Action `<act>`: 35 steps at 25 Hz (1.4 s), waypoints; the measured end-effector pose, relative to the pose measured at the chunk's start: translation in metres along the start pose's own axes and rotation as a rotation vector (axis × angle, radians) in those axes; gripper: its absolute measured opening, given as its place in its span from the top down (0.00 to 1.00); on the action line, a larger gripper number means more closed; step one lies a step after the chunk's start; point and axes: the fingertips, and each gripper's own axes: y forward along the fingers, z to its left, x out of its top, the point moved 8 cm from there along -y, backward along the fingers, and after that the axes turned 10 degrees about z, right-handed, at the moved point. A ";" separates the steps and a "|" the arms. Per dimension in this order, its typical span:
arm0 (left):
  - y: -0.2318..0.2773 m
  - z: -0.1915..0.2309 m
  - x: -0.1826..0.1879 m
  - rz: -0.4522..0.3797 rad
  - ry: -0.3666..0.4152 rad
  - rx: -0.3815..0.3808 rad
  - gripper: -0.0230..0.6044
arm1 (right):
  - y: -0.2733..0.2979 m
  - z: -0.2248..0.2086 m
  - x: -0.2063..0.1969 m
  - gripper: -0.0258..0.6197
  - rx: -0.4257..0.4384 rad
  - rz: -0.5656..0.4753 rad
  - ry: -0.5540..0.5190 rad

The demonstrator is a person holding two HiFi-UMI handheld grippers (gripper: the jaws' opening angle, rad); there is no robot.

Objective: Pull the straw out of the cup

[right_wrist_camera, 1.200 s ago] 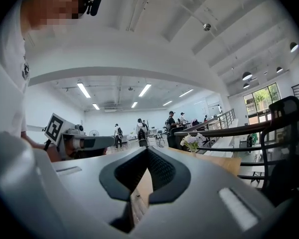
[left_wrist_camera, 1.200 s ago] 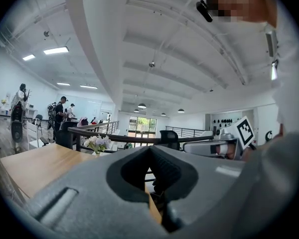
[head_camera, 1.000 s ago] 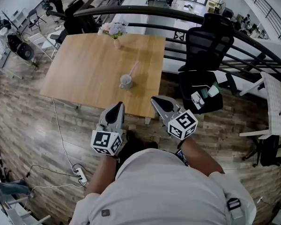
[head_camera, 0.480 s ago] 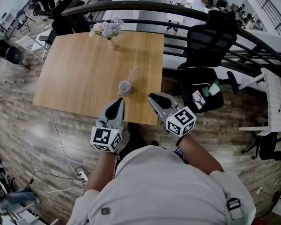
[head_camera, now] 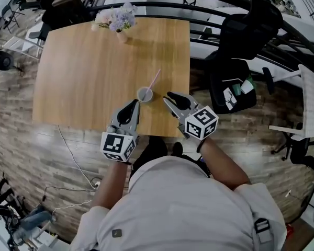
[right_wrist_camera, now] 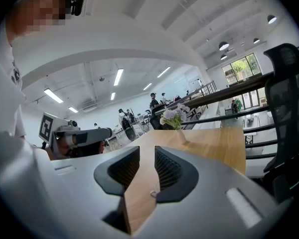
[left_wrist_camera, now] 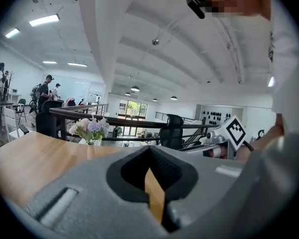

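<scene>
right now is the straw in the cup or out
In. The pink straw slants up out of the cup on the wooden table, its lower end inside the mouth.

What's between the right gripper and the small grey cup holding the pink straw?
Nothing but bare light wooden table, as the head view shows, separates the right gripper from the small grey cup.

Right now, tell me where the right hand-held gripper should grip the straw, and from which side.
Probably the bare shaft of the pink straw, midway above the cup. It leans away and rightward. The right hand-held gripper, right of the cup, has just been opening its empty jaws: come from the right and pull along the lean.
</scene>
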 end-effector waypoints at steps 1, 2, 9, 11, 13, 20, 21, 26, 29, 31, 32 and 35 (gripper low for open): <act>0.007 0.009 -0.004 0.010 -0.001 -0.008 0.96 | 0.010 -0.006 -0.002 0.79 -0.005 0.012 0.015; 0.013 0.017 -0.008 0.024 -0.003 -0.015 0.96 | 0.020 -0.012 -0.005 0.78 -0.011 0.025 0.031; 0.050 0.061 -0.035 0.102 0.000 -0.052 0.96 | 0.073 -0.044 -0.027 0.76 -0.047 0.104 0.123; 0.056 0.071 -0.042 0.125 -0.011 -0.064 0.96 | 0.086 -0.052 -0.034 0.75 -0.059 0.123 0.150; 0.062 0.080 -0.050 0.146 -0.021 -0.076 0.96 | 0.097 -0.061 -0.040 0.75 -0.076 0.136 0.182; 0.086 0.099 -0.072 0.202 -0.043 -0.105 0.96 | 0.131 -0.090 -0.065 0.75 -0.095 0.195 0.257; 0.091 0.102 -0.074 0.204 -0.039 -0.106 0.96 | 0.136 -0.094 -0.068 0.75 -0.096 0.201 0.261; 0.102 0.115 -0.083 0.214 -0.048 -0.107 0.96 | 0.153 -0.102 -0.079 0.75 -0.093 0.222 0.279; 0.103 0.119 -0.088 0.220 -0.058 -0.104 0.96 | 0.159 -0.103 -0.084 0.77 -0.090 0.223 0.291; 0.103 0.120 -0.091 0.226 -0.063 -0.104 0.96 | 0.163 -0.104 -0.086 0.80 -0.088 0.218 0.299; 0.103 0.121 -0.093 0.229 -0.066 -0.104 0.96 | 0.165 -0.104 -0.087 0.81 -0.087 0.217 0.301; 0.099 0.121 -0.097 0.236 -0.073 -0.102 0.96 | 0.168 -0.103 -0.089 0.84 -0.092 0.217 0.298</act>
